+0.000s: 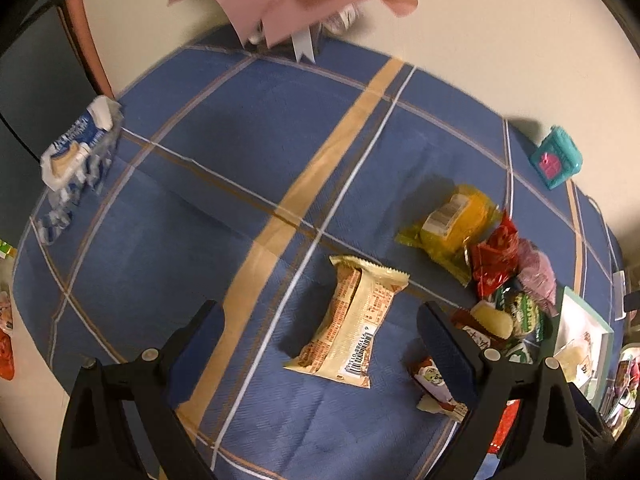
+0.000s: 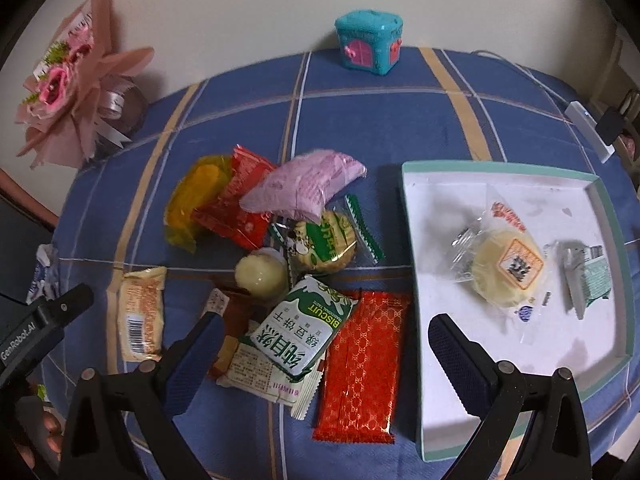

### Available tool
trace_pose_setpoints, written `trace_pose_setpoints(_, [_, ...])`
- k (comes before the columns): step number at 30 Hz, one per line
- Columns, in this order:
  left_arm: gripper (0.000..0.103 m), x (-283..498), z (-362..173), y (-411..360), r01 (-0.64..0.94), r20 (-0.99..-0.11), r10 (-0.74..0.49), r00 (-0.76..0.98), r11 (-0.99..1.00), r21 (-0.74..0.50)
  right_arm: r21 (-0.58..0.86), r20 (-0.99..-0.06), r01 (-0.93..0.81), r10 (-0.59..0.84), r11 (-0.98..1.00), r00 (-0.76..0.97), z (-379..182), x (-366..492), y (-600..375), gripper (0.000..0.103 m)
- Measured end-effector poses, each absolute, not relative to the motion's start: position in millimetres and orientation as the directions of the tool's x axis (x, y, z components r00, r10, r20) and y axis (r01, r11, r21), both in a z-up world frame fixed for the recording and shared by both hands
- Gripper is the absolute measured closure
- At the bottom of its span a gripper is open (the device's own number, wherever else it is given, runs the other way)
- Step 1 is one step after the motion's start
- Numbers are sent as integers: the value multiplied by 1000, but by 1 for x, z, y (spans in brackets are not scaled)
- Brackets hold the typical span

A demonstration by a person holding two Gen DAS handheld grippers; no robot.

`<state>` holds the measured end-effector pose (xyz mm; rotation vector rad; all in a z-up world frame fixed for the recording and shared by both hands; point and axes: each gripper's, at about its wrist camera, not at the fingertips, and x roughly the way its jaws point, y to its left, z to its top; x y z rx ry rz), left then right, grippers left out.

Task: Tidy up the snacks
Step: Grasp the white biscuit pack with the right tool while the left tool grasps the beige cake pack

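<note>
A pile of wrapped snacks lies on the blue plaid table. My left gripper (image 1: 320, 320) is open and empty, hovering just above a beige snack pack (image 1: 350, 320) that lies between its fingers. My right gripper (image 2: 324, 336) is open and empty above a green biscuit pack (image 2: 304, 328) and a red bar (image 2: 360, 364). A white tray with a teal rim (image 2: 440, 200) on the right holds a round pastry (image 2: 508, 268) and a grey-green packet (image 2: 588, 276). Yellow (image 2: 196, 200), red (image 2: 240, 204) and pink (image 2: 304, 184) packs lie behind.
A pink bouquet (image 2: 68, 88) stands at the back left. A teal toy box (image 2: 368, 42) sits at the back edge. A blue-white packet (image 1: 80, 148) lies at the far left. A white strip (image 2: 592, 128) lies at the right edge.
</note>
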<state>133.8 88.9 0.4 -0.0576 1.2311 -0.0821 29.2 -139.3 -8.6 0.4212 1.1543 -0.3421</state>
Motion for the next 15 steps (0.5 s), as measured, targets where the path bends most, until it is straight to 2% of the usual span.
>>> trace_pose_setpoints(15, [6,149,-47,76,44,-970,-72,231,997,-63,129,-957,480,-18,868,291,-51,48,-134,1])
